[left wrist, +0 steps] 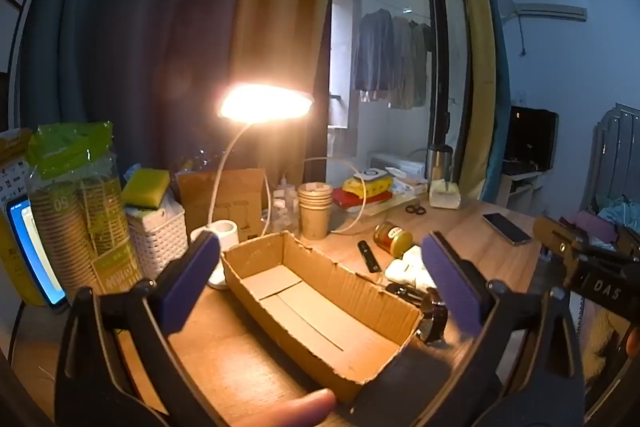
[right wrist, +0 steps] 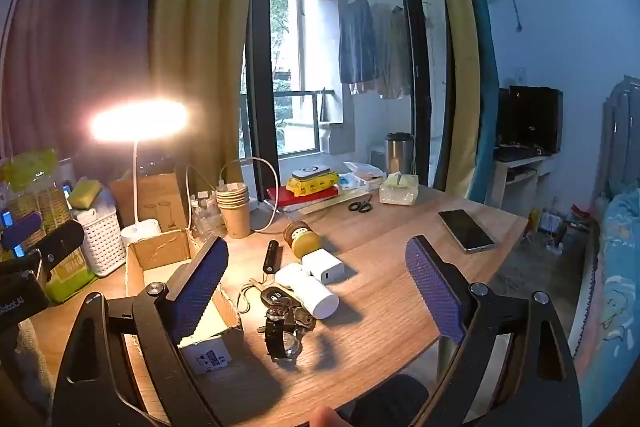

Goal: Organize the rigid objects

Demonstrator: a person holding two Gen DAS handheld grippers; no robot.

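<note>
Box: cardboard box (left wrist: 320,311) lies open-topped and empty on the desk (left wrist: 472,239), running lengthwise between the left pads and beyond them; its torn long rim faces the loose items.
Left gripper: left gripper (left wrist: 328,287) hovers over the box with jaws spread wide, nothing pressed by either pad; the box sits in the gap, apart from both pads.
Right gripper: right gripper (right wrist: 316,291) is released just as wide and grasps nothing; the items lie on the desk within the gap as seen from its camera, lower than the pads and untouched.
Watch: black-strapped watch (right wrist: 282,333) lies nearest, just right of the box's end, closer to the left pad.
Keys: dark key fob (right wrist: 276,295) touches the watch's far side.
Bottle: white bottle (right wrist: 308,289) lies on its side just beyond the fob.
Charger: white plug block (right wrist: 325,266) rests against the bottle.
Jar: yellow-labelled jar (right wrist: 301,237) lies tipped behind the charger.
Stick: small black cylinder (right wrist: 271,255) lies left of the jar, near the box.
Phone: phone (right wrist: 466,230) lies flat, well apart to the right.
Lamp: lit lamp (left wrist: 266,103) stands behind the box.
Cups: paper cups (left wrist: 315,205) stack behind the box, near the lamp's base.
</note>
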